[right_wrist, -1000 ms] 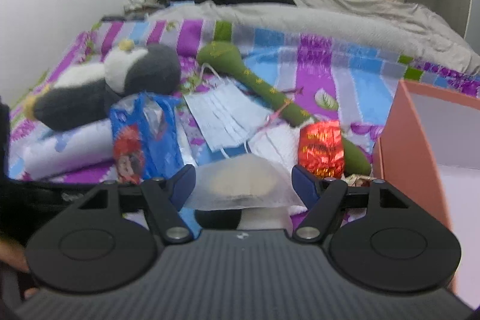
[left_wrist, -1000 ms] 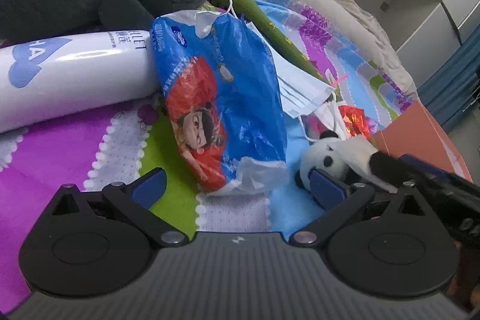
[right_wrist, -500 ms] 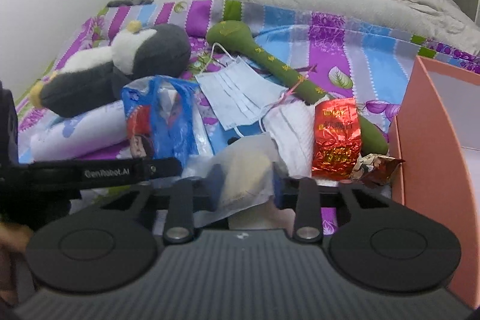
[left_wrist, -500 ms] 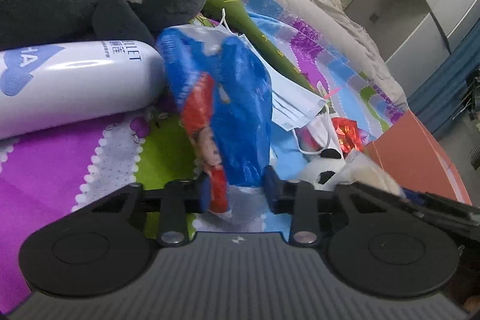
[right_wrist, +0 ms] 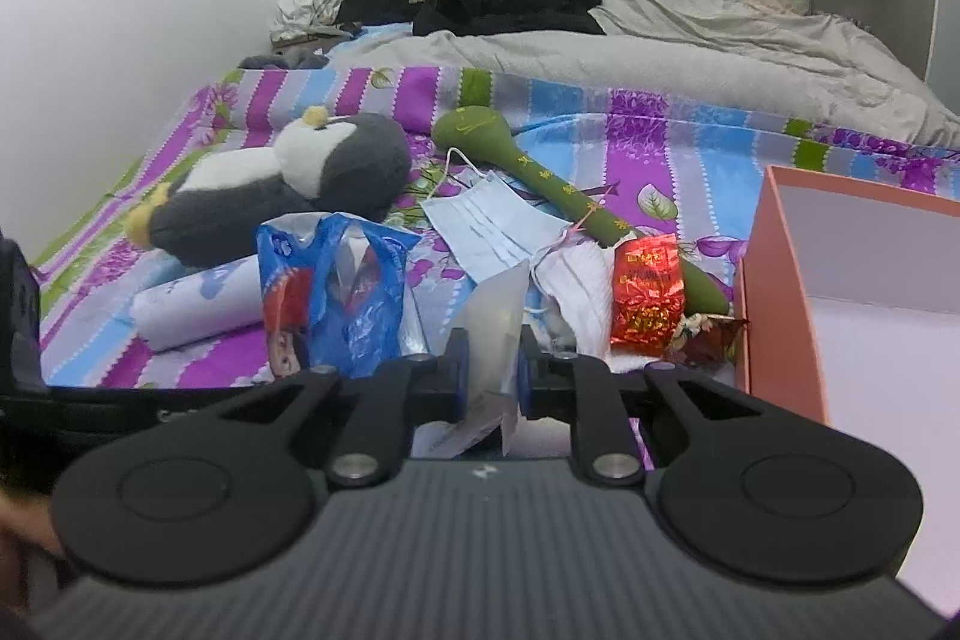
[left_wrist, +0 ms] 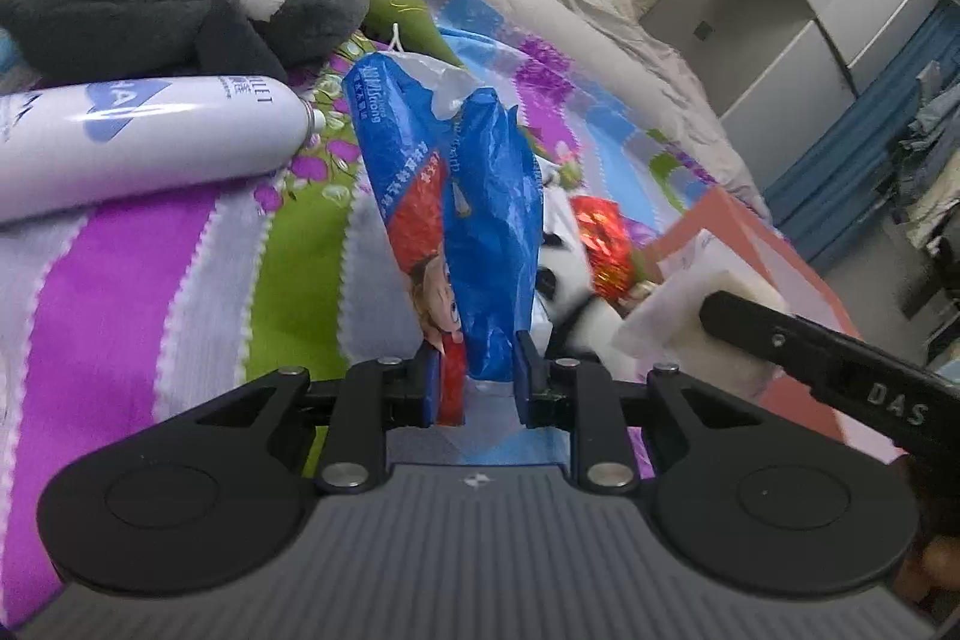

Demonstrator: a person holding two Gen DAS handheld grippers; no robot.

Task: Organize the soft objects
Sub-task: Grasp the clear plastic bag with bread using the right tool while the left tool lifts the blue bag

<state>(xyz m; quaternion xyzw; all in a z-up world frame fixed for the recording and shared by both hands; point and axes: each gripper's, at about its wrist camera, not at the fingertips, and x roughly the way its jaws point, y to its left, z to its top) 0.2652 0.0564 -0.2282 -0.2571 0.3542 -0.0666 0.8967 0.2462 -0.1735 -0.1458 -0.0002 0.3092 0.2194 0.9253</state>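
My left gripper (left_wrist: 471,376) pinches the blue snack bag (left_wrist: 462,214) at frame centre by its lower edge, so it hangs free. My right gripper (right_wrist: 487,370) clamps a white wrapped pad (right_wrist: 489,322), ready for the pink box (right_wrist: 780,316) at right.

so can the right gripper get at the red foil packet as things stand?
Probably not yet: the right gripper is shut on the white pouch. The red foil packet lies uncovered just ahead, so once the jaws are free the way looks open.
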